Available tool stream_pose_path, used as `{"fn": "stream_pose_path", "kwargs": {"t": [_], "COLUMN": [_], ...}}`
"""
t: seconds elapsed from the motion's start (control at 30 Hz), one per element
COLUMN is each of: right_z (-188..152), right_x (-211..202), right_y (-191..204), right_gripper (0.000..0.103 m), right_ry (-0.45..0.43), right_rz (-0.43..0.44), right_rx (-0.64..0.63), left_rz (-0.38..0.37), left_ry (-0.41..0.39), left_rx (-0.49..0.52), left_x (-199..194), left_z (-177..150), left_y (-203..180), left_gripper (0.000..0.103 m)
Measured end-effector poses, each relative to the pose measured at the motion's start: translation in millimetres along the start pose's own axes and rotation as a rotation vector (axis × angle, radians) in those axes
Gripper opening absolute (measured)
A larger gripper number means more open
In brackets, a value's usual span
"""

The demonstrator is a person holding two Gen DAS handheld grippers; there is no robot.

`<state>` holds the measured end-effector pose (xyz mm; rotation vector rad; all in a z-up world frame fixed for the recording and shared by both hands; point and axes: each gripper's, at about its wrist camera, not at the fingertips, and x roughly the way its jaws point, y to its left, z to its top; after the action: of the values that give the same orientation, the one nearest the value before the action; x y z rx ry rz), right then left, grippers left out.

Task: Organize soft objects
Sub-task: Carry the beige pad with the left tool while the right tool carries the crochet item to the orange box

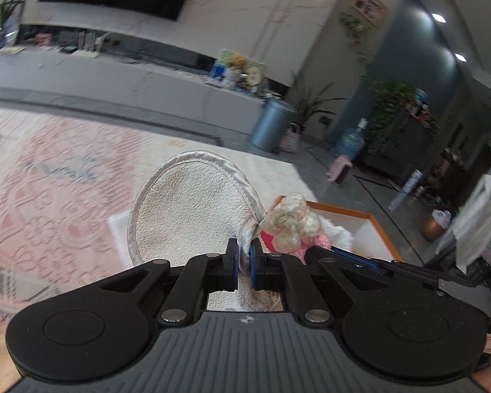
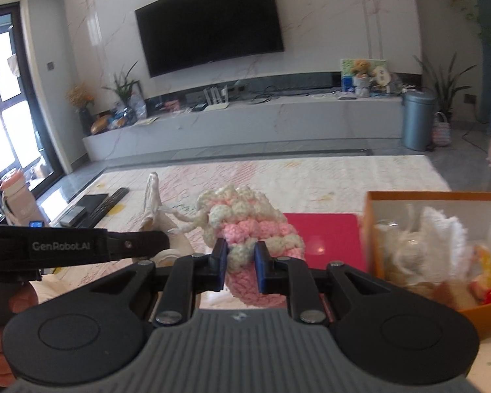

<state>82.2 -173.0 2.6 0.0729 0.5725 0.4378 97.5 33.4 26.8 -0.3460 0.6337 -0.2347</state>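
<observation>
My left gripper is clamped on the cream pad's satin edge; my right gripper pinches the pink-and-cream crochet pouch, both lifted above the rug, beside the orange box.

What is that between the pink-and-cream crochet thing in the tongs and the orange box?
A flat red mat lies on the rug between the crochet pouch and the orange box, as the right wrist view shows.
</observation>
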Motion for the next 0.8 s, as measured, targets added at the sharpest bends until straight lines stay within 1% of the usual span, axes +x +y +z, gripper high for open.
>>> {"fn": "stream_pose_path", "kwargs": {"t": [0.13,0.3,0.4,0.5,0.6,0.7,0.8], "right_z": [8,21,27,32,34,32,27], "right_x": [-21,-40,-43,-35,-22,-4,13], "right_y": [-33,-78,-104,-131,-155,-172,-186], "right_gripper": [0.016,0.016,0.016,0.016,0.016,0.016,0.016], "right_ry": [-0.020,-0.035,-0.027,0.006,0.050,0.095,0.138], "right_rz": [-0.077,-0.180,-0.233,-0.278,-0.308,-0.338,-0.355], "right_rx": [0.001,-0.005,-0.002,0.009,0.028,0.031,0.016], "left_rz": [-0.078,-0.171,-0.215,-0.238,-0.261,-0.259,-0.255], "left_ry": [0.006,0.039,0.072,0.112,0.158,0.197,0.234], "left_rx": [0.073,0.157,0.198,0.248,0.284,0.311,0.338], "left_x": [19,52,74,101,127,152,173], "left_z": [9,16,17,16,11,6,1], "left_y": [-37,-82,-106,-128,-141,-144,-140], "left_gripper": [0.007,0.007,0.007,0.007,0.007,0.007,0.007]}}
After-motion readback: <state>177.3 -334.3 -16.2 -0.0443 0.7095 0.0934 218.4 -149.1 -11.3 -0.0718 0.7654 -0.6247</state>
